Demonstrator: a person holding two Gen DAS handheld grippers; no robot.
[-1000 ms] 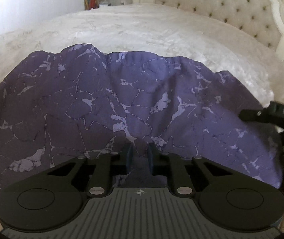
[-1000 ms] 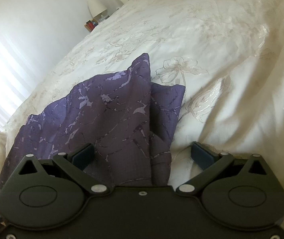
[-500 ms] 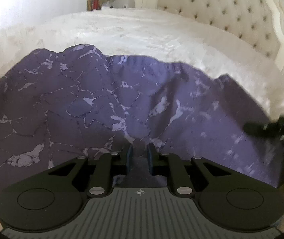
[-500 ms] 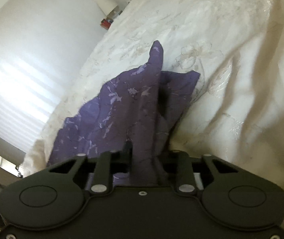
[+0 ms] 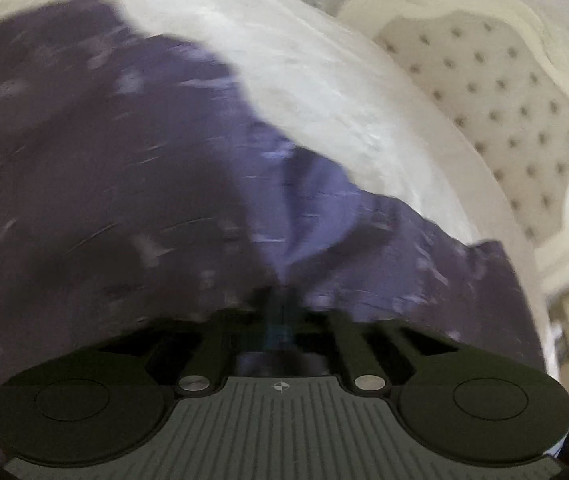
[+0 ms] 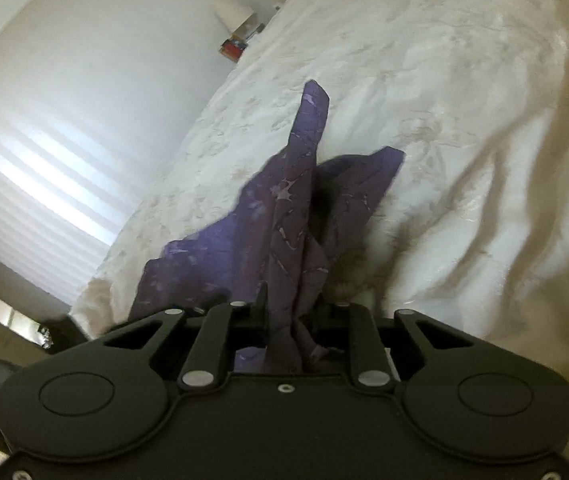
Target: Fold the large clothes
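A large purple garment with a pale crackle print [image 5: 124,168] lies on a cream bedspread [image 5: 324,92]. My left gripper [image 5: 280,308] is shut on its near edge; the view is blurred by motion. In the right wrist view the purple garment [image 6: 296,216] rises in a bunched fold off the bedspread [image 6: 444,100]. My right gripper [image 6: 290,312] is shut on that fold, which stands up between the jaws with a corner pointing upward.
A tufted cream headboard [image 5: 496,92] stands at the right of the left wrist view. A lamp and books on a nightstand [image 6: 240,36] are beyond the bed, next to a white wall with window blinds [image 6: 44,176].
My right gripper closed on the garment's fold and lifted it. My left gripper, shut throughout, has swung with the cloth, so the headboard shifted right and the view blurred.
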